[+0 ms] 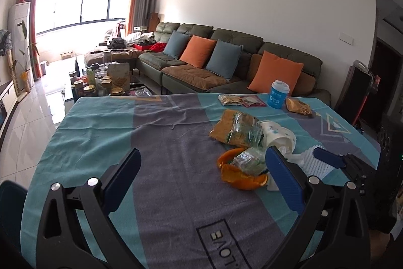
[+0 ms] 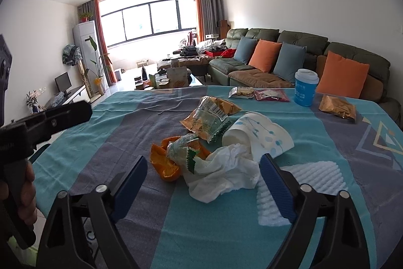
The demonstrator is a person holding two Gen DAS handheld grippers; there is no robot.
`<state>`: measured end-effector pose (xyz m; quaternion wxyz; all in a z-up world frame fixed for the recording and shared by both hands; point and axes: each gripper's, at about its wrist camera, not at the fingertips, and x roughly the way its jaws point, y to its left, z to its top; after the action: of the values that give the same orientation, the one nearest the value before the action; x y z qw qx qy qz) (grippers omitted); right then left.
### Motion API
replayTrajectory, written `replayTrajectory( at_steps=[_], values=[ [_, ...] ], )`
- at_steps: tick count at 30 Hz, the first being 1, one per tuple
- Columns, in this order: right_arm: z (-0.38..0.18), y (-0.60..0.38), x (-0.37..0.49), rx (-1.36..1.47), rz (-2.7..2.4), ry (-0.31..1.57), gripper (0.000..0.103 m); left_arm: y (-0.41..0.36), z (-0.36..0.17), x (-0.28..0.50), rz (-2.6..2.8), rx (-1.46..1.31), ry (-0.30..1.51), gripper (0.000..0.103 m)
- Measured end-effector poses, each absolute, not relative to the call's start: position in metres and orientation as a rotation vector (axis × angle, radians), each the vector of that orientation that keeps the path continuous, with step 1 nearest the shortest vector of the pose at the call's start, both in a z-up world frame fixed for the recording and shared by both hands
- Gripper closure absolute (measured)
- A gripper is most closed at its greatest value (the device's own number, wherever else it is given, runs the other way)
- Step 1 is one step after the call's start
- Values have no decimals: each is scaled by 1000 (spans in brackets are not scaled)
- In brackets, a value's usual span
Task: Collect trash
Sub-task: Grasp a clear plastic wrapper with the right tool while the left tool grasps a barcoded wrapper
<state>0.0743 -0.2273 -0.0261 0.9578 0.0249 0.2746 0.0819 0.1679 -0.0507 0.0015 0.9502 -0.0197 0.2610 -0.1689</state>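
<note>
Right wrist: right hand-held gripper (image 2: 204, 168) wide, empty; crumpled tissue (image 2: 221, 175) hides orange peel (image 2: 163, 163) edge.

Before you: crumpled white tissue (image 2: 221, 178) touching orange peel (image 2: 163, 163), crinkled wrappers (image 2: 209, 117), and a tipped paper cup (image 2: 257, 135).
</note>
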Motion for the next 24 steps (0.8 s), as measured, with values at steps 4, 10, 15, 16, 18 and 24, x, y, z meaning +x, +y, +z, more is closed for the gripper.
replayTrajectory(
  at_steps=[4,10,15,16,18,24],
  values=[
    [-29,-225,88,62,191,582,33,-64,5,190,-384,-38,543,6],
    [-37,-222,101,80,226,617,50,-91,3,217,-462,-11,572,6],
    [-41,-221,107,93,251,633,68,-108,-2,238,-524,-3,610,6],
    [-41,-221,107,98,257,634,71,-111,-4,243,-535,0,616,6],
    [-41,-220,108,103,266,636,78,-117,-7,254,-565,6,646,8],
    [-43,-217,111,98,294,646,86,-136,-23,288,-629,9,765,15]
  ],
)
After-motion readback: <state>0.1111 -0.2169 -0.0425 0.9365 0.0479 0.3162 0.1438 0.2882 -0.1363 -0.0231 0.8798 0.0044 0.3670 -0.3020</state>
